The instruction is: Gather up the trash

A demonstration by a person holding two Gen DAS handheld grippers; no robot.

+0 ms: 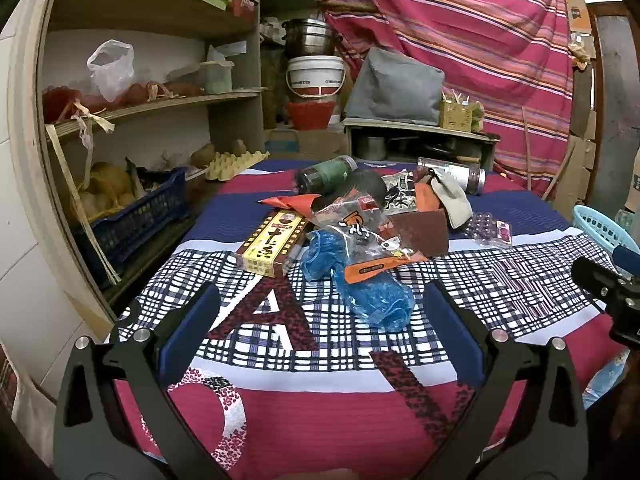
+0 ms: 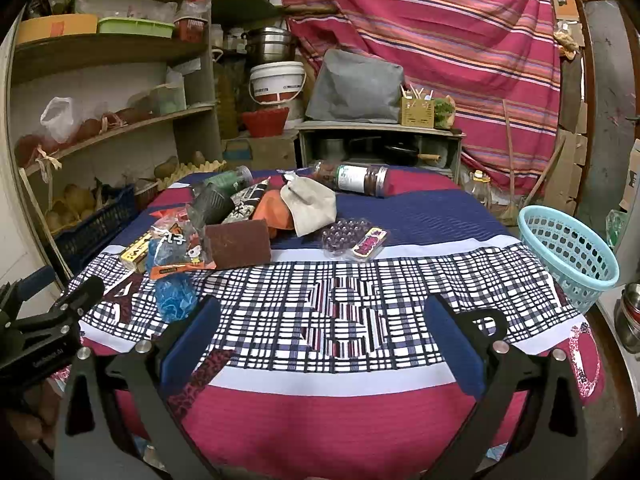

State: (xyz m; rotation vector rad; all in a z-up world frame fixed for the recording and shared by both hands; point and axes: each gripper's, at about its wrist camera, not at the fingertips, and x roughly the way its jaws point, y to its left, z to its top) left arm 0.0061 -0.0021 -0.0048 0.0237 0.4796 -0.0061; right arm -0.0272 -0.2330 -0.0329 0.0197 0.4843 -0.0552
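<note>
A pile of trash lies on the patterned tablecloth [image 1: 320,400]: a crumpled blue plastic bag [image 1: 360,280], a clear snack wrapper [image 1: 360,236], a yellow box [image 1: 272,244], a brown scouring pad [image 1: 420,228], a grey cloth pouch [image 2: 310,204], a blister pack [image 2: 354,238] and two plastic jars [image 1: 326,174] [image 2: 352,178]. My left gripper [image 1: 320,320] is open and empty, just short of the blue bag. My right gripper [image 2: 320,328] is open and empty over the checked cloth. A light blue basket [image 2: 568,252] stands at the table's right edge.
Wooden shelves [image 1: 140,108] with bags, a dark blue crate [image 1: 136,220] and an egg tray stand to the left. A white bucket [image 1: 316,76], pots and a low cabinet [image 2: 380,144] are behind the table. A striped red cloth [image 2: 440,40] hangs at the back.
</note>
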